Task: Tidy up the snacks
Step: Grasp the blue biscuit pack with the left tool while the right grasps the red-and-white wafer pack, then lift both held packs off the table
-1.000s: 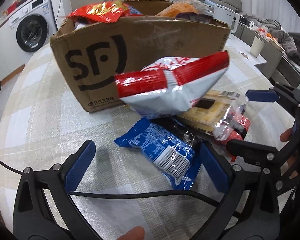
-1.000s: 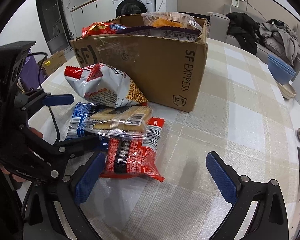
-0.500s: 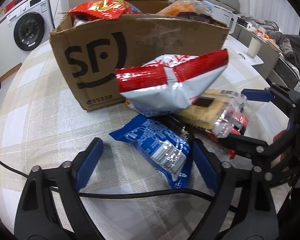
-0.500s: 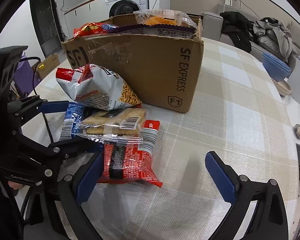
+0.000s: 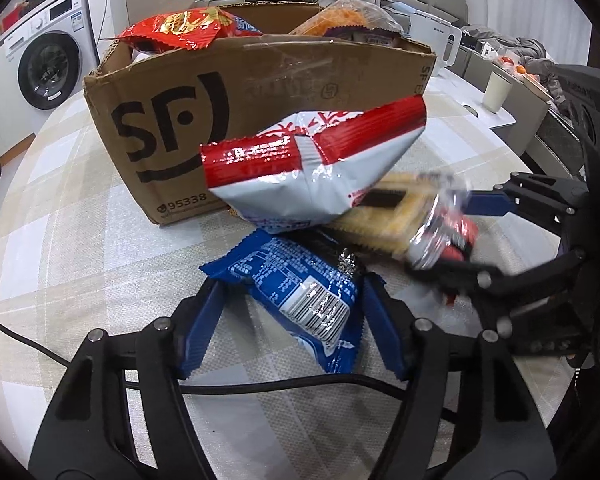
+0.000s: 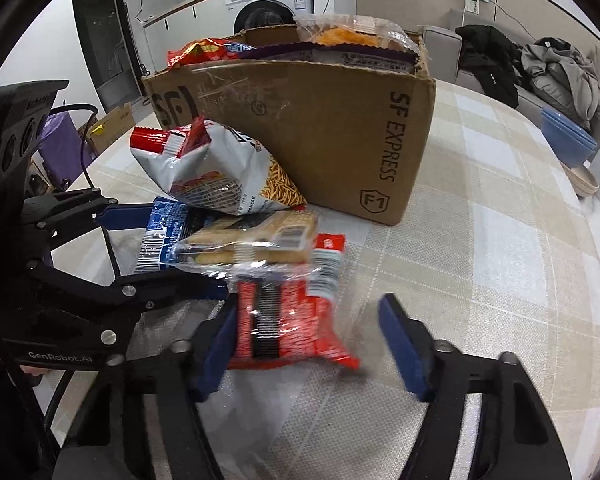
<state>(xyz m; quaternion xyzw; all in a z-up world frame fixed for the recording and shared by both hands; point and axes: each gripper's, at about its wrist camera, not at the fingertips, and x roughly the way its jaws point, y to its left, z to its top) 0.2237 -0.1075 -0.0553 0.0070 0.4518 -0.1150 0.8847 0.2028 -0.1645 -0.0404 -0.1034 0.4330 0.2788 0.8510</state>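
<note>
A cardboard SF box (image 5: 260,92) stuffed with snacks stands on the checked tablecloth; it also shows in the right wrist view (image 6: 320,128). In front of it lie a red-and-white chip bag (image 5: 312,168), a clear cracker pack (image 5: 396,216), a blue packet (image 5: 300,288) and a red packet (image 6: 284,316). My left gripper (image 5: 290,320) is open, its fingers on either side of the blue packet. My right gripper (image 6: 316,344) is open around the red packet, the left pad touching it. The cracker pack (image 6: 256,240) lies on top of the red packet.
A washing machine (image 5: 48,64) stands at the back left. A white cup (image 5: 496,90) and clutter sit beyond the table on the right. Blue bowls (image 6: 568,136) and a sofa with clothes (image 6: 556,68) are at the right. A black cable (image 5: 300,384) crosses the cloth.
Both grippers moved forward onto the snack pile and their jaws narrowed. The left now straddles the blue packet, the right the red packet. The cracker and red packets look blurred, shifting.
</note>
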